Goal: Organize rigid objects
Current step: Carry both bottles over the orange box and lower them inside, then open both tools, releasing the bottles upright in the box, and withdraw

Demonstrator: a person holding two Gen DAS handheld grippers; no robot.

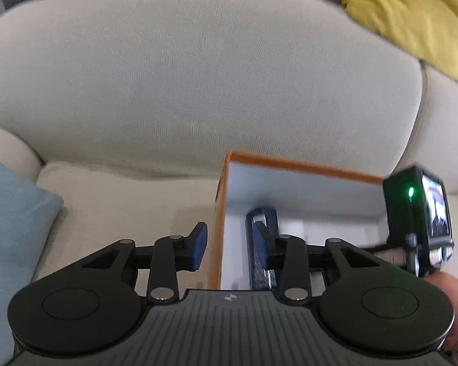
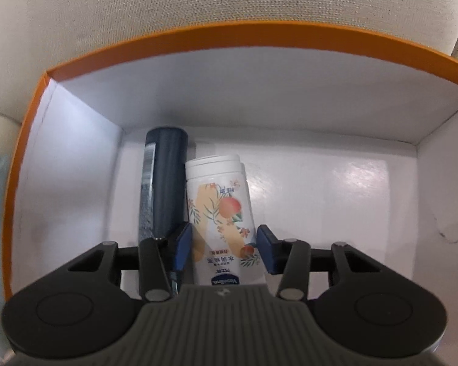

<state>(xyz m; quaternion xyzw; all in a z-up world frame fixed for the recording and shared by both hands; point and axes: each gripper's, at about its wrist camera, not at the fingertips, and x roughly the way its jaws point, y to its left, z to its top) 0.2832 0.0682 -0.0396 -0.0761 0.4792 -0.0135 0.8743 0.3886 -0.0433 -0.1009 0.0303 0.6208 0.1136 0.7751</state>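
Note:
An orange-edged white box (image 2: 198,38) sits on a beige sofa. Inside it a dark blue can (image 2: 165,183) lies along the left wall, with a white Vaseline bottle (image 2: 219,207) with a peach print beside it. My right gripper (image 2: 223,247) is down in the box, jaws open, one pad on each side of the bottle's lower end with small gaps. My left gripper (image 1: 229,244) is open and empty, straddling the box's left wall (image 1: 218,228); the can (image 1: 264,244) shows behind its right finger.
The sofa backrest (image 1: 198,76) fills the space behind the box. A yellow cushion (image 1: 412,15) lies at the upper right, a light blue cushion (image 1: 12,228) at the left. The right gripper's camera unit (image 1: 418,222) shows at the right over the box.

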